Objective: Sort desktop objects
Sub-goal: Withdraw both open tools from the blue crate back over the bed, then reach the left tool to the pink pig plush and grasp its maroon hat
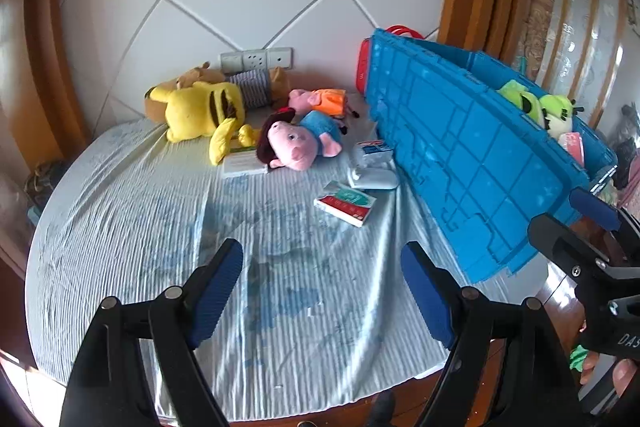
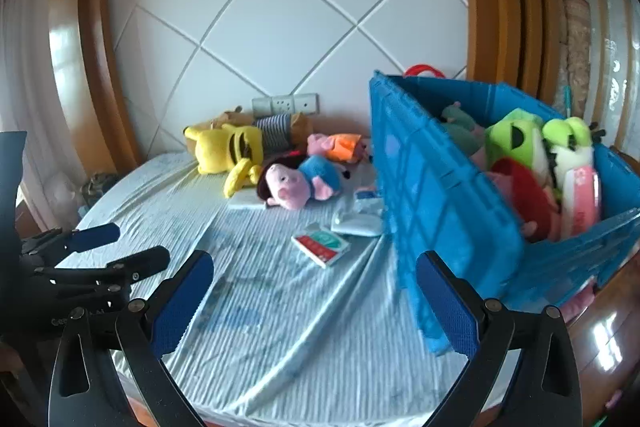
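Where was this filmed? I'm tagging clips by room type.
Probably a room in a home, perhaps a bedroom or child's room. Stuffed toys such as a yellow plush lie on a striped cloth, a blue crate holds more, and wall sockets sit in a padded white wall.

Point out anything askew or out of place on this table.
The blue crate sits tilted, its near wall leaning over the striped cloth rather than flat. The yellow plush and pink pig plush lie toppled on their sides.

You're looking at a yellow plush point(image 1: 200, 111) with dark stripes, a blue crate point(image 1: 460, 155), and pale-blue ribbed sheeting point(image 1: 140, 211).
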The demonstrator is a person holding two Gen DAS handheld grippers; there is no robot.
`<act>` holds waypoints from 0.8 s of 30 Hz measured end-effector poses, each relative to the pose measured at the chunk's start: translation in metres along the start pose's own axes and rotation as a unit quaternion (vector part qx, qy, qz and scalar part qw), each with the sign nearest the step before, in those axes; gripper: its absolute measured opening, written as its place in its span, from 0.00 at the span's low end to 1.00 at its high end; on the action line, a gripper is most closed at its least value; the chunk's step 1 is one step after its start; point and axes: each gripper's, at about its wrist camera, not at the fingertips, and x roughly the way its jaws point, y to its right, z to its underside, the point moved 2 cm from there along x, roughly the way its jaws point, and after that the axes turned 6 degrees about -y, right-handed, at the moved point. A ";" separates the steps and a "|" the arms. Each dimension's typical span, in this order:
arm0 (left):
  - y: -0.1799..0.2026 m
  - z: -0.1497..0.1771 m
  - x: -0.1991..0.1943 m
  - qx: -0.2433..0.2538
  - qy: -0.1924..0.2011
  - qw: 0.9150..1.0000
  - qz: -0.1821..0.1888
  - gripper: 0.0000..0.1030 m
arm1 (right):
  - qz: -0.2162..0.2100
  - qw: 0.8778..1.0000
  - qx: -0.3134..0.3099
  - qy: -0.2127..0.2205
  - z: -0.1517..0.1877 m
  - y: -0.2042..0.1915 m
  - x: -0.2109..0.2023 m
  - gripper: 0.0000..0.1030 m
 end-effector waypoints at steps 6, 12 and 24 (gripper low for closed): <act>-0.020 0.001 0.023 -0.019 -0.027 0.999 -0.021 0.79 | -0.010 0.999 -0.018 -0.039 0.000 -0.015 0.037 1.00; -0.035 -0.009 0.064 -0.032 -0.072 0.995 -0.057 0.79 | -0.028 0.997 -0.029 -0.071 -0.003 -0.018 0.088 1.00; -0.075 -0.059 0.143 -0.093 -0.119 0.985 -0.086 0.79 | -0.076 0.987 -0.045 -0.132 -0.032 -0.014 0.206 1.00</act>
